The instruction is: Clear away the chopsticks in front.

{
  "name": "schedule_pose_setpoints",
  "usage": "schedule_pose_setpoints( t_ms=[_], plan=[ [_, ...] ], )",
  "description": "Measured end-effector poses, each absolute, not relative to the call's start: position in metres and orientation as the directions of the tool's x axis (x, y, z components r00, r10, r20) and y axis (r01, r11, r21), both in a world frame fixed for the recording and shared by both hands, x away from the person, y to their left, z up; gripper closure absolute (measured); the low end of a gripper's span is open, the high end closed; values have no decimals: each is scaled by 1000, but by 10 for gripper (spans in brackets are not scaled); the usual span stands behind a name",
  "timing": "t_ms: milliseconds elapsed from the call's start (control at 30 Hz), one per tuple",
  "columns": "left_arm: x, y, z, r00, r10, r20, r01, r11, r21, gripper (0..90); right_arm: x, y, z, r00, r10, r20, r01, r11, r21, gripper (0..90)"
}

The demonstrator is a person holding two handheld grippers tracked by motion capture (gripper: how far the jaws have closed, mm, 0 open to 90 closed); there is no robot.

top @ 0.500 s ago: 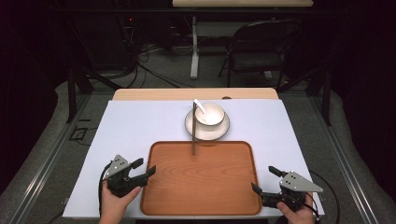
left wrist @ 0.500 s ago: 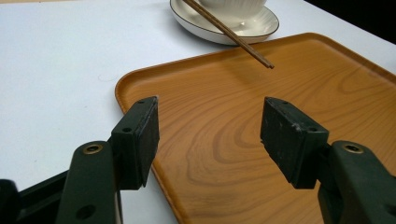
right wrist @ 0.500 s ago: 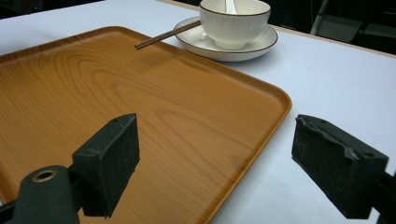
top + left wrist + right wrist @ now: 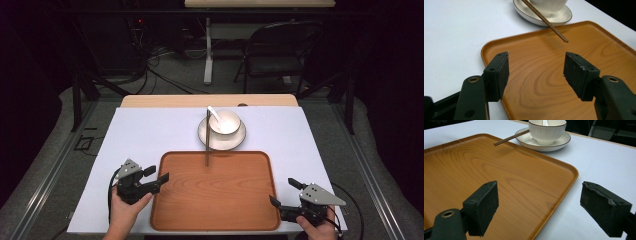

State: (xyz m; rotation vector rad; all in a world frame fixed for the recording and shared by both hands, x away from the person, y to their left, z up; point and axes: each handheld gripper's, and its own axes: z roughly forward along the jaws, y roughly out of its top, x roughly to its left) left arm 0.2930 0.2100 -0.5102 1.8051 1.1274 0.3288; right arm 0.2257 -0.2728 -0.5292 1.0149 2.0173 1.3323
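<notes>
Compared with half a second ago, little has shifted: the left gripper [image 4: 161,178] hangs at the wooden tray's [image 4: 215,220] left edge and the right gripper [image 4: 282,194] at its right front corner, both with jaws spread and empty, so the tray seems not yet grasped. Beyond the tray's far rim sit the saucer [image 4: 204,136] and bowl [image 4: 225,122], chopsticks [image 4: 207,150] leaning out over the tray. No legible writing appears anywhere.

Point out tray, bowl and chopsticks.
tray [image 4: 215,200]: high view, bare middle of its floor.
bowl [image 4: 547,133]: right gripper view, ribbed outer wall.
chopsticks [image 4: 545,21]: left gripper view, mid-shaft, over the saucer rim.
</notes>
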Motion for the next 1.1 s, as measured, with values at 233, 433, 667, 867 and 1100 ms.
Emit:
schedule_pose_setpoints(
  t_ms=[233,433,667,867,1100],
  plan=[
    [325,198,-490,523,822,-225,576,-147,804,415,226,-273,-529,-586,810,-10,308,234,922,147],
    [354,186,-477,514,829,-218,588,-156,794,415,226,-274,-529,-585,811,-5,312,231,922,147],
    [384,172,-461,505,838,-207,588,-158,793,414,226,-274,-529,-586,810,-5,312,231,922,147],
    [408,163,-447,492,845,-208,610,-165,775,431,227,-274,-529,-587,810,-5,311,231,922,147],
    [433,156,-439,454,854,-254,655,-126,745,449,227,-274,-529,-588,809,-4,312,231,922,147]
  ],
)
